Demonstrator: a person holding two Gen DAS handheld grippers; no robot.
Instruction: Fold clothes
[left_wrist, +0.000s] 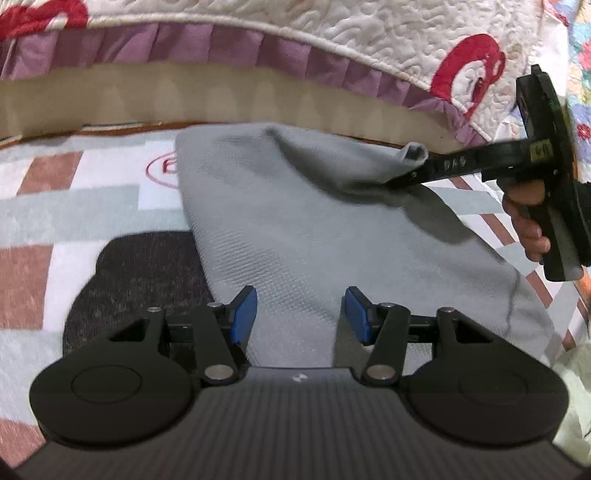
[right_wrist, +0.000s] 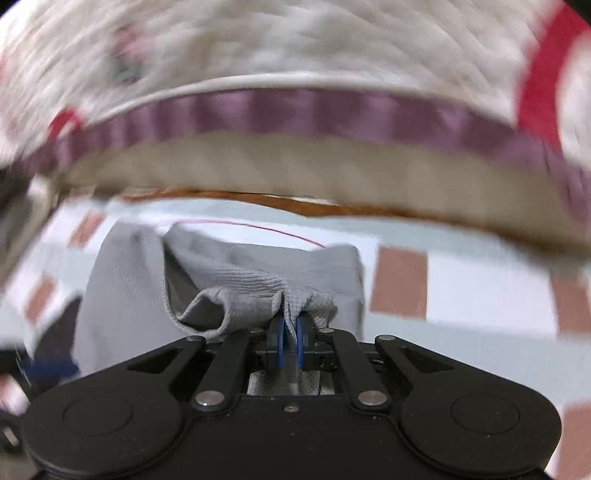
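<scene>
Left wrist view has our left gripper (left_wrist: 300, 314) angled down over the near end of the grey garment (left_wrist: 295, 221), its blue pads (left_wrist: 245, 314) standing apart on either side of the cloth with nothing pinched between them, so it is released. Farther right in that view we see our right gripper (left_wrist: 410, 177) reaching in from the side, a hand (left_wrist: 524, 225) wrapped around its black handle, its tips clenched on the far right corner of the garment and lifting that corner off the floor. From the right wrist view, the right gripper (right_wrist: 290, 343) shows its blue pads (right_wrist: 281, 343) pressed together with a bunched fold of the ribbed grey cloth (right_wrist: 258, 288) caught between them; much of this picture is blurred. The garment lies on a patterned rug (left_wrist: 74, 206) of pale, white and reddish-brown blocks with one dark patch near our left gripper. Beyond it runs a bed edge with a beige side panel (left_wrist: 221, 99), a purple pleated frill (left_wrist: 184, 48) and a white quilted cover (left_wrist: 351, 26) bearing red motifs. A red ring with a partly hidden mark (left_wrist: 164, 168) shows on the rug beside the garment; we cannot read it.
</scene>
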